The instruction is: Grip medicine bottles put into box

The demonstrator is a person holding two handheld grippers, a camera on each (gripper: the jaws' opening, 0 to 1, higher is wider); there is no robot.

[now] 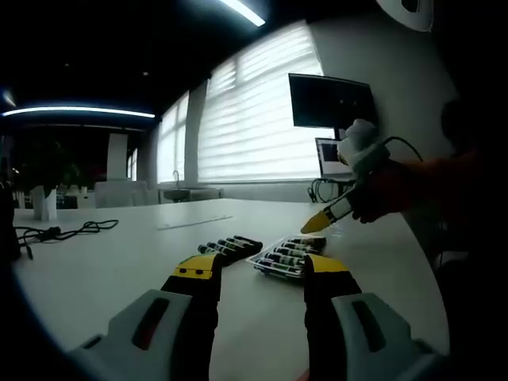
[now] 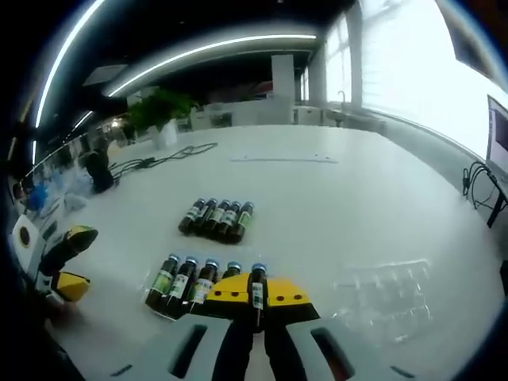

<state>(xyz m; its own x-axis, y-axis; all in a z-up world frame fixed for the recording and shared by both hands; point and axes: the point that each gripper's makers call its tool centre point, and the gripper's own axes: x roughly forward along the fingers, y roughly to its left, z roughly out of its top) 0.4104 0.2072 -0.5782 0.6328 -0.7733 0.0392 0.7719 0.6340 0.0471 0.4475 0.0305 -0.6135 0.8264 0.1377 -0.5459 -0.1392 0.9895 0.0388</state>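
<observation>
Left gripper view
- Left gripper [image 1: 260, 274]: jaws spread wide, nothing between them, held above the white table [image 1: 103, 262].
- Loose bottles [image 1: 228, 248]: a row of dark vials lying side by side on the table, just ahead of the left jaw tip.
- Tray [image 1: 287, 260]: a shallow clear box ahead of the right jaw tip, with dark, green-labelled vials lying in it in a row; one end looks unfilled, though the exact count is too small to tell.
- Right gripper [image 1: 319, 221]: comes in from the right, tip lowered close over the tray's far end; a person's hand holds it.

Right gripper view
- Right gripper [image 2: 255, 305]: jaws drawn narrow on a single medicine bottle [image 2: 257, 290], gripped on its labelled body with the blue cap pointing away.
- Tray row [image 2: 190, 279]: capped vials lying in the tray just left of the held bottle, which sits in line with them at the row's right end.
- Loose row [image 2: 217, 217]: more vials lying together on the table, farther ahead of the jaws.
- Clear lid or spare tray [image 2: 383, 292]: transparent moulded piece with nothing in it, to the right of the jaws.
- Left gripper [image 2: 68, 262]: at the left edge, apart from the tray.

Handling
- The vials appear small, light, rigid and probably glass: smooth, prone to rolling, breakable. Best held across the labelled mid-body, with modest squeeze.
</observation>
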